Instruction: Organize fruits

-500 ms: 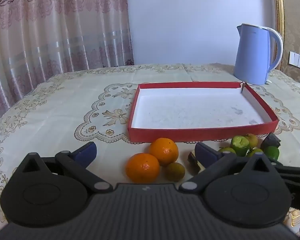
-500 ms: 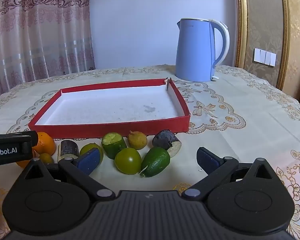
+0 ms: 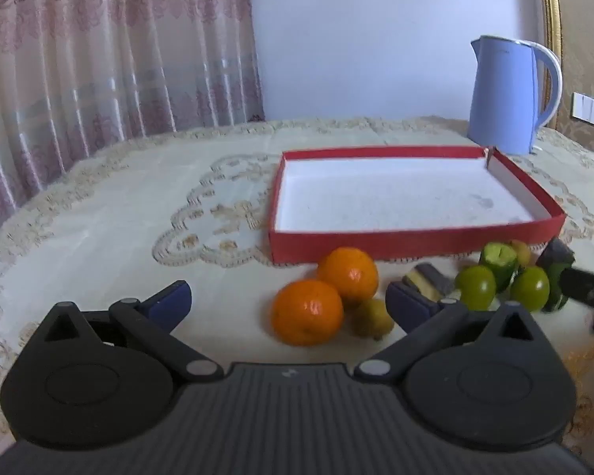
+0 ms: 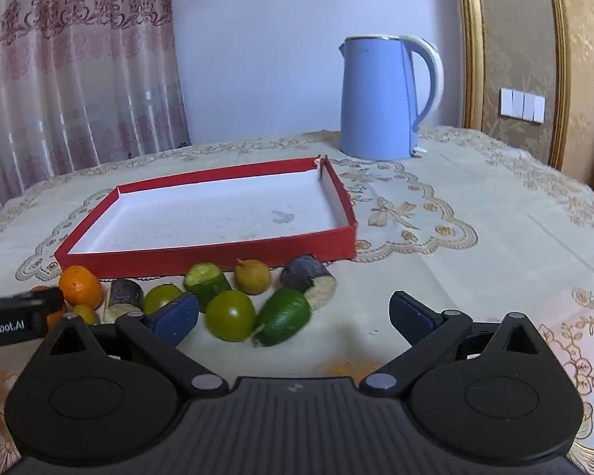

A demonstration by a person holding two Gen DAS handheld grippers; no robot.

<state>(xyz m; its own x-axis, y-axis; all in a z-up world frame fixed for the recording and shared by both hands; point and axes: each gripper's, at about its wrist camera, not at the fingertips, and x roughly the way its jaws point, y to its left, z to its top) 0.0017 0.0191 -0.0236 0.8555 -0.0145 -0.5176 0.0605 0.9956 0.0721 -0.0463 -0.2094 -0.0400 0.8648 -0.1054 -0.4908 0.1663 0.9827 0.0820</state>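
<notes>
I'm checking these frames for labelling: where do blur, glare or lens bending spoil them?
Left wrist view: the other gripper at the right edge is smeared; small glare spots on the oranges. Right wrist view: fruit sharp, gold frame bowed by the fisheye, dark corners.

A pale, bluish-white wall [image 4: 257, 39] closes the far side of the room. To its left hangs a sheer pink curtain [image 3: 99, 59] with a floral border, daylight glowing through it. On the right, a gilt frame [image 4: 471, 39] edges gold damask wallpaper [image 4: 514, 39] carrying a white switch panel [image 4: 522, 105]. The table [image 3: 118, 206] wears a cream, lace-patterned cloth, and a light blue kettle [image 4: 380, 99] stands at its far side.
</notes>
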